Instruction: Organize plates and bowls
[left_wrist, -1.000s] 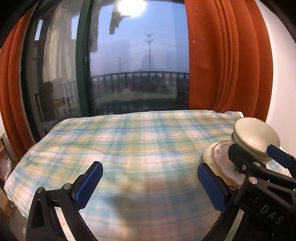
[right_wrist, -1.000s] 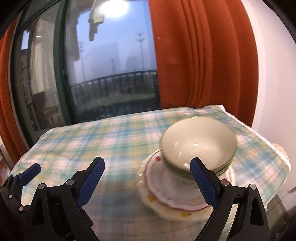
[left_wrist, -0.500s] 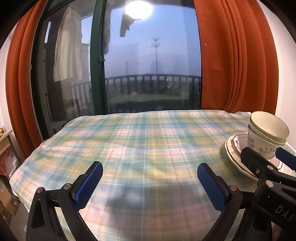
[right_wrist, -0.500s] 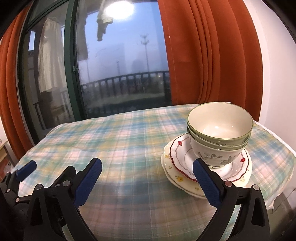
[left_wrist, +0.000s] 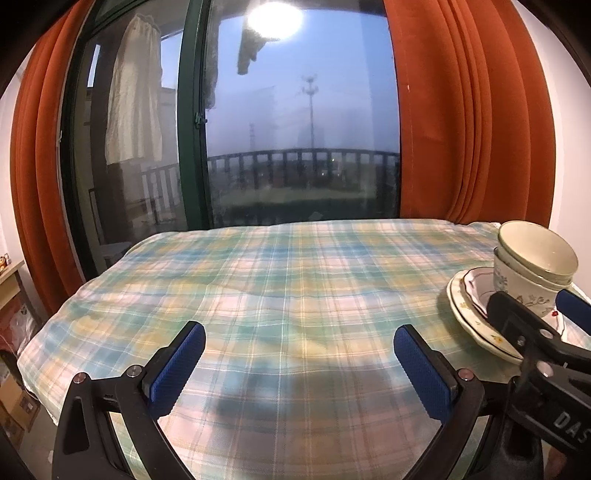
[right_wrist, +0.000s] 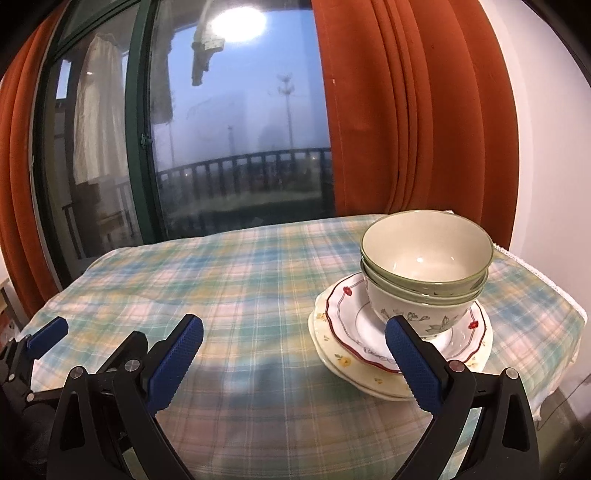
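Resting on the tablecloth (right_wrist: 240, 280) at its right side, 2 plates (right_wrist: 343, 332) carry 3 nested bowls (right_wrist: 424, 254); left gripper (left_wrist: 295, 369) and right gripper (right_wrist: 291, 362) gape, empty.

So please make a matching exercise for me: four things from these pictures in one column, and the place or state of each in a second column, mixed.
Things:
1. green-rimmed ceramic bowl
2. white floral ceramic bowl
3. red-edged white plate
4. right hand-held gripper

Places or states:
a. open, holding nothing
b. directly under the floral bowl
c. top of the stack
d. nested beneath the upper bowl

Pairs: 1-c, 2-d, 3-b, 4-a
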